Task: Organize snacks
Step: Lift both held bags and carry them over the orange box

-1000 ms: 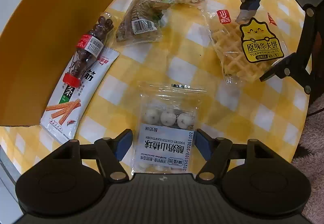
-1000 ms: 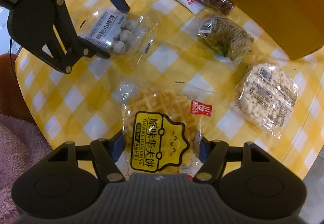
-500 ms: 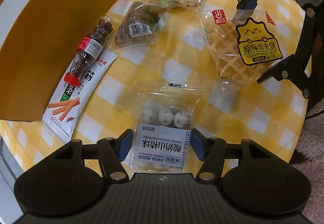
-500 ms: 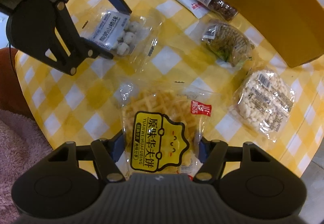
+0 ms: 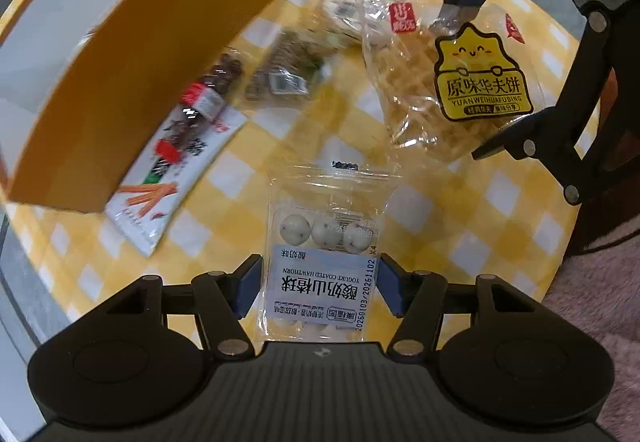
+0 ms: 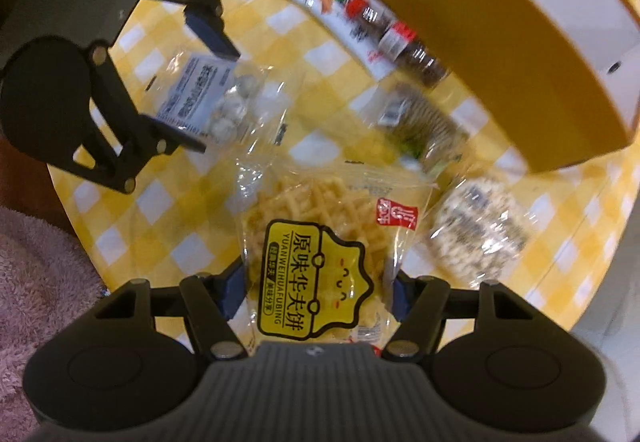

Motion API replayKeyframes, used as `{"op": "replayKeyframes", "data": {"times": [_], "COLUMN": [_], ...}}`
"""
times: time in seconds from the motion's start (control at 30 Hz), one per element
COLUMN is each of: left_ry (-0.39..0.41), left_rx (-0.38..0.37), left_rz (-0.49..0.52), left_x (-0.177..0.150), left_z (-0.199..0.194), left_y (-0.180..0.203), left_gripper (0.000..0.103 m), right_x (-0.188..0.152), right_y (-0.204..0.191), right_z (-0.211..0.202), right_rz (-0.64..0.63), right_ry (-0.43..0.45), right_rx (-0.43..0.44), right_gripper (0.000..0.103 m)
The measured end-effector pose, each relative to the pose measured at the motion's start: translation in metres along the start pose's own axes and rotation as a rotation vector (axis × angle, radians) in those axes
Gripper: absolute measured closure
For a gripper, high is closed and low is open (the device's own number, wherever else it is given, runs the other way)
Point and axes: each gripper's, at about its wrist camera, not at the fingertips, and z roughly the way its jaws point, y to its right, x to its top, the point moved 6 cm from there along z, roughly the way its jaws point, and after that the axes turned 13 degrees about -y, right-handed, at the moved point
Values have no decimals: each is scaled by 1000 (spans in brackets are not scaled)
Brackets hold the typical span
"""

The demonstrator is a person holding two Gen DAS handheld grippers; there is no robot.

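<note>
Both of your hands have just gone up, and each one took a snack along. Your left gripper closed its jaws a moment ago and now they are clamped on the sides of the hawthorn ball bag. A second ago that bag lay flat on the bench — now it hangs in the air. Your right gripper has its jaws clamped on the waffle bag, and that bag is off the checked cloth too.

That means the picking-up part looks done for these two. The next job, I think, is to carry them over to the yellow box at the far side of the bench.

Four snacks still lie on the cloth near the box: the stick snack packet, the little bottle on top of it, the dark snack pack and the puffed rice bag.
</note>
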Motion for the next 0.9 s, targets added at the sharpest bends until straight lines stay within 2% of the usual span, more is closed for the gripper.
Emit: {"op": "replayKeyframes", "data": {"times": [0.3,0.57,0.77,0.9], "left_ry": [3,43,111,119], "left_rx": [-1,13,14,28], "left_rz": [-136,-219,-264,-310], "left_x": [19,34,49,68], "left_z": [-52,-96,-137,-141], "left_y": [-34,-66,-94,-117], "left_gripper": [33,33,33,33], "right_x": [18,36,47,61], "right_y": [33,60,89,111], "right_z": [-49,-85,-124,-139], "right_rz": [21,43,99,147], "right_ry": [52,86,144,164], "right_rx": [-49,-92,-111,-126], "right_gripper": [37,37,37,37]}}
